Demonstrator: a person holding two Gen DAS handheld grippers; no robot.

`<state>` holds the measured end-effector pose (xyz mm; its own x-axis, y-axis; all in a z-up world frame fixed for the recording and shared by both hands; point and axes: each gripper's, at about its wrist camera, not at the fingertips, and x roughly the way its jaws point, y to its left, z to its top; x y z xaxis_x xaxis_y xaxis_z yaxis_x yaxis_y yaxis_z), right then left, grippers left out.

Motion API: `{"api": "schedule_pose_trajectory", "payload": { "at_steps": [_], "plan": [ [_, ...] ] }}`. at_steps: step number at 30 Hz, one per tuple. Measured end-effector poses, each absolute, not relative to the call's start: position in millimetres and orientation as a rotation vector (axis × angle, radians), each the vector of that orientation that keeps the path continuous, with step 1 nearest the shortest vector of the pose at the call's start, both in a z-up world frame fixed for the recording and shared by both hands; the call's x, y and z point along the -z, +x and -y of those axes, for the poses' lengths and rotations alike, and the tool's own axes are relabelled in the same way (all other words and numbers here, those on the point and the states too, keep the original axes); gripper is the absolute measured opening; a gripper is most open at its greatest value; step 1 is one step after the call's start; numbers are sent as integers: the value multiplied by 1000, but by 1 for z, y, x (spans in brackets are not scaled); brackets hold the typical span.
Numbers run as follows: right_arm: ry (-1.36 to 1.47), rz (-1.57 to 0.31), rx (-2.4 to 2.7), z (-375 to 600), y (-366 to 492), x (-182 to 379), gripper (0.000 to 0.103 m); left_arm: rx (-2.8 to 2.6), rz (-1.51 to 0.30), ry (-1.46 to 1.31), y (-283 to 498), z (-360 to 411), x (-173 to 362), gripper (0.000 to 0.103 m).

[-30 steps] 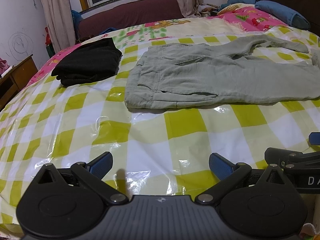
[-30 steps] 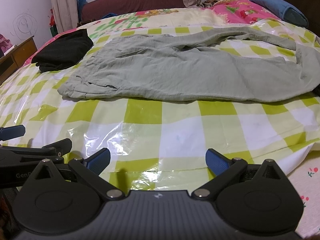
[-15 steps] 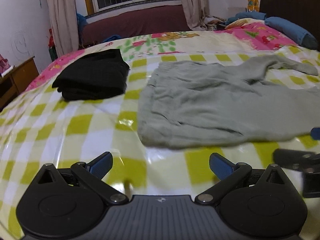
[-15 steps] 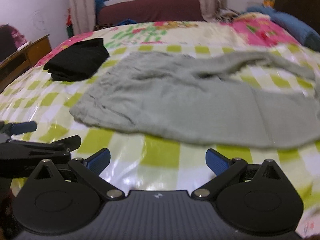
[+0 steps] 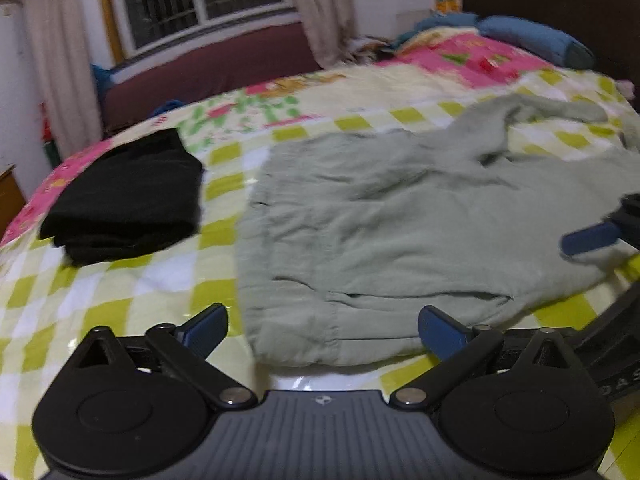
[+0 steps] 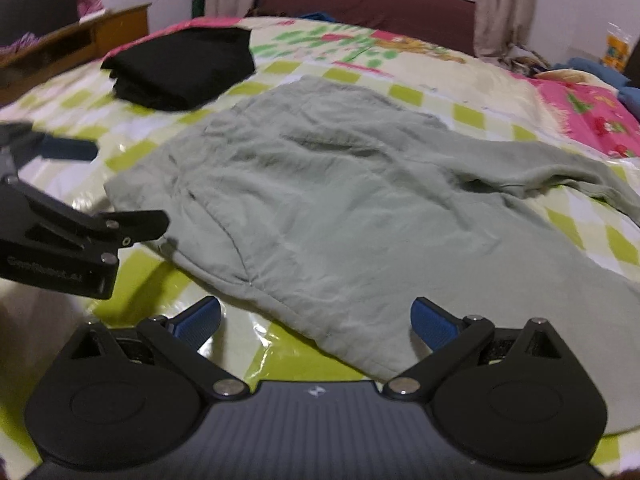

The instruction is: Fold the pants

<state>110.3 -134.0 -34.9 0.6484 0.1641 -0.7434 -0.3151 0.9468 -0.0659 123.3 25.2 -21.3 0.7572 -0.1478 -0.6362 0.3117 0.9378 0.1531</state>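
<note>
Grey-green pants (image 5: 400, 232) lie spread flat on the checked bed cover, waistband to the left and legs running off to the right; they also show in the right wrist view (image 6: 360, 208). My left gripper (image 5: 322, 330) is open and empty, just above the near corner of the waistband. My right gripper (image 6: 314, 322) is open and empty, over the near edge of the pants. The right gripper's blue fingertip (image 5: 588, 238) shows at the right of the left wrist view. The left gripper's black body (image 6: 72, 236) shows at the left of the right wrist view.
A folded black garment (image 5: 128, 196) lies left of the pants, also in the right wrist view (image 6: 180, 64). The yellow-and-white checked plastic cover (image 5: 120, 292) spans the bed. Blue pillows (image 5: 532, 38) and a dark headboard are far right; a wooden cabinet (image 6: 80, 40) stands far left.
Both grippers have moved forward over the bed towards the pants. The pants' near edge now lies right at the fingertips. Both stay open.
</note>
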Motion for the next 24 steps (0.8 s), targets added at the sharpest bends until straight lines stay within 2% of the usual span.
{"api": "schedule_pose_trajectory", "payload": {
  "at_steps": [1, 2, 4, 6, 7, 11, 14, 20, 24],
  "plan": [
    [-193, -823, -281, 134, 111, 36, 98, 252, -685, 264, 126, -24, 25, 101],
    [-184, -823, -290, 135, 112, 37, 95, 254, -709, 269, 130, -23, 29, 93],
    [-179, -818, -301, 137, 113, 36, 92, 267, -734, 249, 132, -26, 33, 89],
    [-188, -811, -314, 137, 115, 36, 83, 278, -739, 226, 132, -29, 32, 79],
    [-194, -808, -321, 137, 116, 36, 81, 274, -744, 224, 132, -30, 31, 68],
    [-196, -812, -343, 129, 117, 35, 53, 288, -758, 225, 131, -36, 28, 56],
    [-204, -809, -369, 120, 111, 33, 32, 293, -765, 201, 128, -45, 26, 53],
    [-203, -821, -427, 102, 95, 28, 24, 278, -790, 170, 109, -68, 19, 51],
    [-203, -835, -520, 82, 76, 24, 23, 234, -807, 192, 84, -90, 10, 50]
  ]
}}
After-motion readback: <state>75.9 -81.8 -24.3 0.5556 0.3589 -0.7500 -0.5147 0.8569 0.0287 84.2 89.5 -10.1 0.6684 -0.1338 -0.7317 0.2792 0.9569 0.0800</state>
